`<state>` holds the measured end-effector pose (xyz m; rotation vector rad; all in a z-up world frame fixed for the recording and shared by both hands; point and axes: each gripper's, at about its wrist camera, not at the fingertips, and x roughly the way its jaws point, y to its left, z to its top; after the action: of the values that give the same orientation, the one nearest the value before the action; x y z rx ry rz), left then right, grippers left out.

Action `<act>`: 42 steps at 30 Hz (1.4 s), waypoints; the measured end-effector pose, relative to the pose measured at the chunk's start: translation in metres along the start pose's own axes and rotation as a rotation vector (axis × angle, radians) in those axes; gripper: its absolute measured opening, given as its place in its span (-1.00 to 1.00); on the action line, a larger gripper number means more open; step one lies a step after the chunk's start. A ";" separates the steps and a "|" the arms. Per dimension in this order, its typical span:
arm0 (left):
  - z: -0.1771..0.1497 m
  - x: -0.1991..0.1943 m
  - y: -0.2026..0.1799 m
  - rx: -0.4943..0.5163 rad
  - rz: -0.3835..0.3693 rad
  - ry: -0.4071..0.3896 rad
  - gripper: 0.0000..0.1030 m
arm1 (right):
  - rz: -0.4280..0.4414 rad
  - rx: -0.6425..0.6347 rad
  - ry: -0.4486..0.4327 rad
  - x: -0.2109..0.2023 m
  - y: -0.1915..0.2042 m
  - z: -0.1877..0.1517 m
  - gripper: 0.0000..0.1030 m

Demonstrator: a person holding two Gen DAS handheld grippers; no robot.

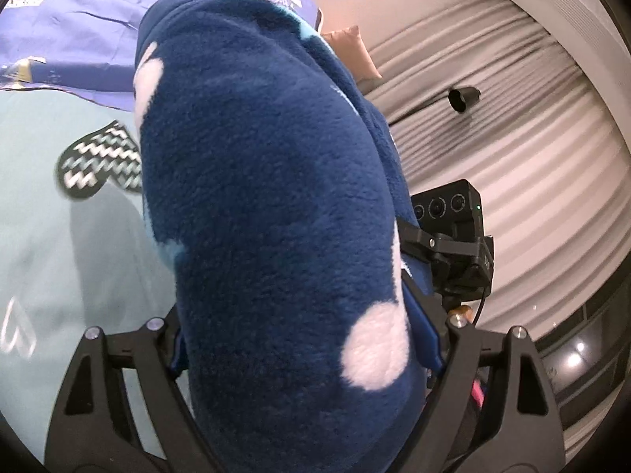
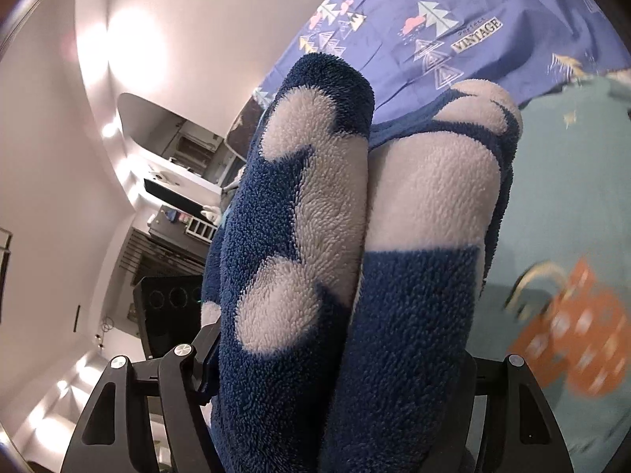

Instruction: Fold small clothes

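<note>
Both sets of fingers pinching thick navy fleece garment, fluffy, white-blotched, bunched in rounded folds.

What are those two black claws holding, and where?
Both grip the fluffy navy fleece garment with white patches: left gripper and right gripper each clamp a bunched fold.

A bedroom: printed bedsheet, pillow, curtains.
</note>
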<state>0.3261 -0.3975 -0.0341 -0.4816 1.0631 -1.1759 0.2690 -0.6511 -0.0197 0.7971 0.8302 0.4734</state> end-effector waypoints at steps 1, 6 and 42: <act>0.005 0.009 0.007 -0.010 -0.002 -0.001 0.66 | -0.013 0.000 0.002 0.003 -0.006 0.009 0.43; 0.011 0.078 0.061 -0.080 0.019 0.013 0.66 | -0.069 0.052 0.024 0.020 -0.075 0.037 0.44; -0.124 -0.322 0.059 0.019 0.598 -0.302 0.74 | -0.753 -0.138 -0.312 0.019 0.032 -0.130 0.80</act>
<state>0.2464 -0.0578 -0.0039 -0.2824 0.8472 -0.5626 0.1745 -0.5621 -0.0585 0.3684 0.7317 -0.2570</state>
